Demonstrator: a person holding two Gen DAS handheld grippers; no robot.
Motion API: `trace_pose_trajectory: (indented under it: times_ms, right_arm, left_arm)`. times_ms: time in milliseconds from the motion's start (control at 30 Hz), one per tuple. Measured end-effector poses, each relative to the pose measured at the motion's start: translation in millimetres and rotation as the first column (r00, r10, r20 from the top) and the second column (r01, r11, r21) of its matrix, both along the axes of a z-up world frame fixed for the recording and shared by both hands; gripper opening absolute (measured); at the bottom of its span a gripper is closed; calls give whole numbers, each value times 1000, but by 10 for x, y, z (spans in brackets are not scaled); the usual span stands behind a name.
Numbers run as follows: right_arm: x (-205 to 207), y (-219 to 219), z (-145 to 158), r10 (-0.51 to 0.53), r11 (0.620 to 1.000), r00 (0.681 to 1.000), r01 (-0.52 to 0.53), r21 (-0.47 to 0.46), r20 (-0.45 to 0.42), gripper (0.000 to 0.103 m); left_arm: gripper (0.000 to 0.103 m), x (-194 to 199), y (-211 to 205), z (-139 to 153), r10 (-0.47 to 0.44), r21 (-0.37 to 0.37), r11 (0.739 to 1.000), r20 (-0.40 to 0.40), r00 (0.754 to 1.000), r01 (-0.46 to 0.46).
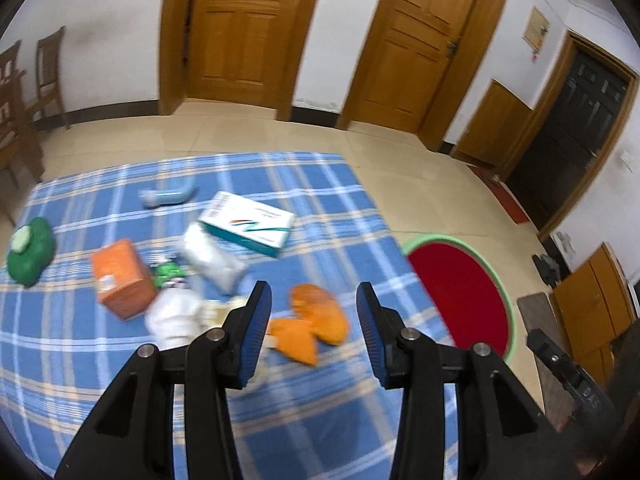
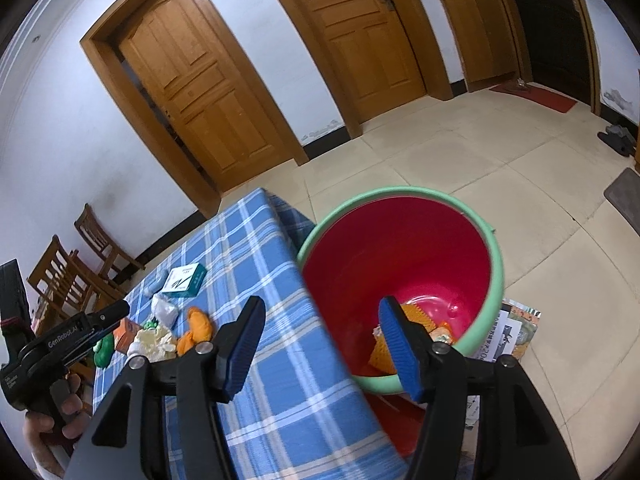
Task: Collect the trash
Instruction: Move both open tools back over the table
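Observation:
Trash lies on a blue plaid tablecloth (image 1: 120, 360): orange peel pieces (image 1: 312, 320), crumpled white paper (image 1: 176, 316), an orange box (image 1: 120, 276), a clear plastic bag (image 1: 212, 258), a white and teal box (image 1: 250, 222), a blue tube (image 1: 170, 194) and a green wrapper (image 1: 170, 272). My left gripper (image 1: 314, 330) is open and empty, hovering just above the peel. My right gripper (image 2: 322, 340) is open and empty over the table edge and the red bin with a green rim (image 2: 400, 240). The bin holds some orange and yellow scraps (image 2: 424, 316).
A green plush-like object (image 1: 30, 250) sits at the table's left edge. The bin stands on the tiled floor (image 2: 480, 160) right of the table, also visible in the left wrist view (image 1: 460, 292). Papers (image 2: 508, 332) lie under it. Wooden chairs (image 2: 80, 264) stand at the left; doors behind.

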State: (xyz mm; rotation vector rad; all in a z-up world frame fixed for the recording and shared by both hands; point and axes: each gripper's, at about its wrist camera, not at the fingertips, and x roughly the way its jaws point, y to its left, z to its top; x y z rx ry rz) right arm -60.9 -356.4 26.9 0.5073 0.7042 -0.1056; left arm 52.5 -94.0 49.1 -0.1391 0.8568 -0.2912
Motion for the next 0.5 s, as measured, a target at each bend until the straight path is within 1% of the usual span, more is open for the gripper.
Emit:
trace_pose_trajectory:
  times_ms: [267, 400, 500]
  right_arm:
    - [196, 368, 39, 71, 996, 997, -72, -49, -20, 64]
    - [330, 525, 41, 104, 992, 994, -106, -67, -30, 65]
    - [448, 681, 20, 135, 987, 990, -138, -84, -45, 66]
  left_arm:
    - [44, 95, 560, 3, 121, 19, 992, 13, 993, -122]
    - [48, 180, 794, -42, 187, 51, 981, 3, 982, -187]
    - [48, 249, 953, -116, 226, 57, 973, -19, 974, -225]
